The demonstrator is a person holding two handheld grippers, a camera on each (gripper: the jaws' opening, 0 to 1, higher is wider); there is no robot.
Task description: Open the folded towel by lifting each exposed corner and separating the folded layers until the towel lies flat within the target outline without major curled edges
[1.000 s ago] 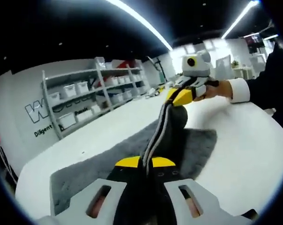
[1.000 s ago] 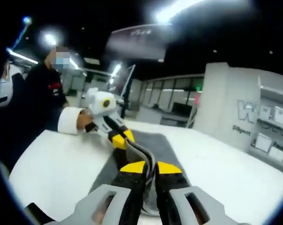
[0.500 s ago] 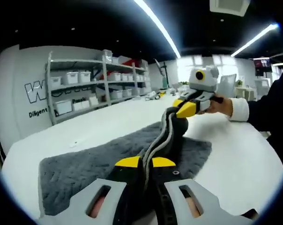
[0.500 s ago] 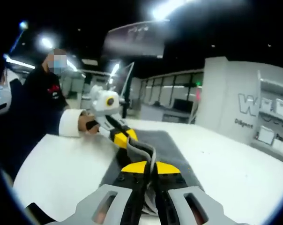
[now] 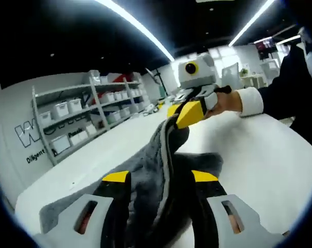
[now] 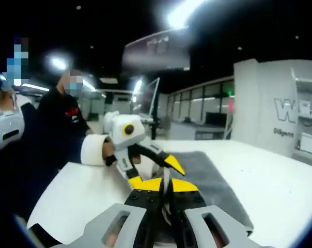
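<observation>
left gripper view: the left gripper [image 5: 160, 181] is sitting at the bottom centre of the frame with its yellow-tipped jaws spread wide, and the grey towel [image 5: 145, 170] is lying loose in the gap between them, not pinched. the towel is rising as a raised ridge from that gap up to the centre of the frame, where the right gripper [image 5: 184, 114] is pinching its far end, jaws pressed together on the cloth. a hand [image 5: 225, 102] with a white cuff is holding that gripper at upper right. the rest of the towel is spreading over the white table [image 5: 269, 160] toward the lower left of the frame. shelving with white bins [image 5: 78, 116] is standing at middle left. right gripper view: the right gripper [image 6: 165, 187] is at bottom centre with its jaws pressed together on a thin edge of the towel [image 6: 207, 175], which is lying dark grey on the table [image 6: 73, 196] toward the right of centre. the left gripper [image 6: 164, 163] is showing just above it at frame centre, jaws apart, held by a hand [image 6: 108, 152] at middle left. a person in dark clothes [image 6: 58, 134] is standing at the left edge.
</observation>
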